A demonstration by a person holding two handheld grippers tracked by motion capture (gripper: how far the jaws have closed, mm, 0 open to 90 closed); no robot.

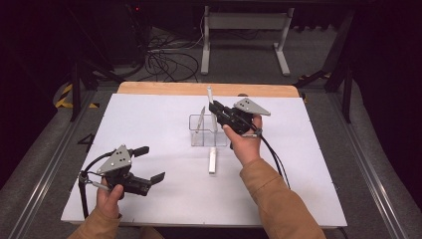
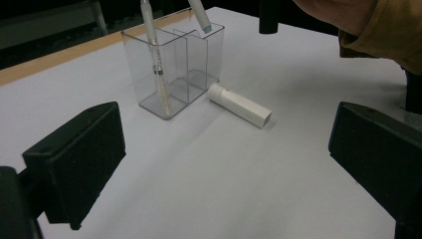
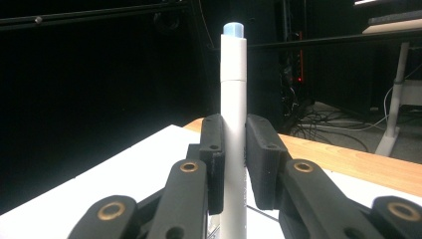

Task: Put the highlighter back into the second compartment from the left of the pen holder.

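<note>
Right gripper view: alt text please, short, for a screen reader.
The right tool is shut on a white pen, held upright with its pale blue tip on top. Behind lie the white table top, its wooden edge and a dark room with cables on the floor.

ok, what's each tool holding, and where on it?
Right tool clamps an upright white pen around its lower barrel, above the clear holder. Left tool holds nothing.
</note>
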